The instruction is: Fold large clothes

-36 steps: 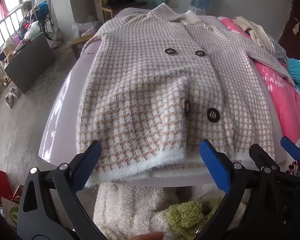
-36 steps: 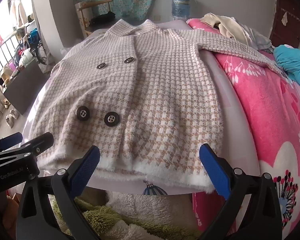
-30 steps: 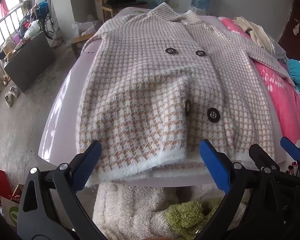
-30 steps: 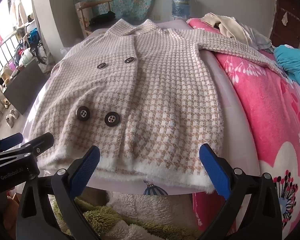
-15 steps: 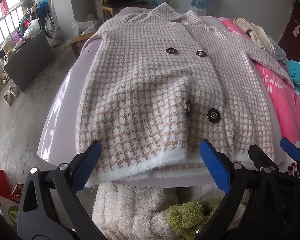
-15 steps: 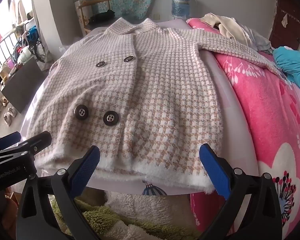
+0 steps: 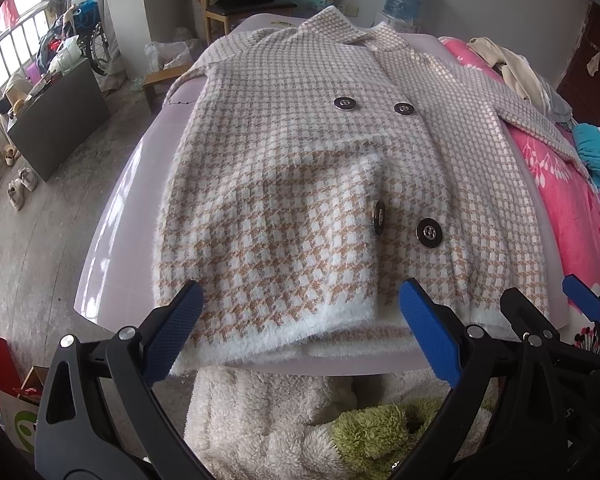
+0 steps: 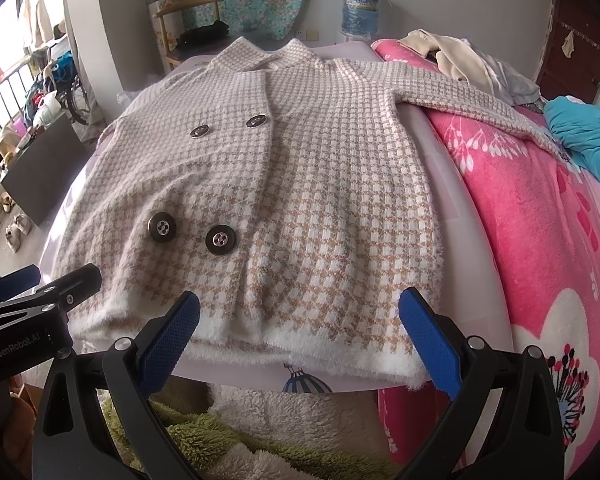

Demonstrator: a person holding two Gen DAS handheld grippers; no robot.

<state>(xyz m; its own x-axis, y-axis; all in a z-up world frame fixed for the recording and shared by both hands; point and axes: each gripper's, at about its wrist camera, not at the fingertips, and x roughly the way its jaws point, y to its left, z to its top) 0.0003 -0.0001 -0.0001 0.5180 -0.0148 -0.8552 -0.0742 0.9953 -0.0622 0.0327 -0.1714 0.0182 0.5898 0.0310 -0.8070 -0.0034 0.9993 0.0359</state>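
A beige-and-white houndstooth coat (image 7: pixel 300 168) with dark buttons lies flat, front up, on a pale lilac bed surface (image 7: pixel 116 232); it also shows in the right wrist view (image 8: pixel 320 184). Its left sleeve is folded across the front; its right sleeve (image 8: pixel 472 100) stretches out over the pink blanket. My left gripper (image 7: pixel 300 328) is open and empty just short of the fluffy white hem. My right gripper (image 8: pixel 300 328) is open and empty at the hem, right of the left one.
A pink floral blanket (image 8: pixel 540 240) covers the bed's right side, with a teal cloth (image 8: pixel 584 132) and cream clothes (image 8: pixel 460 56). White and green fleece (image 7: pixel 300 420) hangs below the bed edge. A chair (image 7: pixel 240 4), water jug (image 8: pixel 358 8) and dark cabinet (image 7: pixel 56 116) stand behind and left.
Both grippers have crept slightly nearer the hem. The coat has not moved and both stay open.
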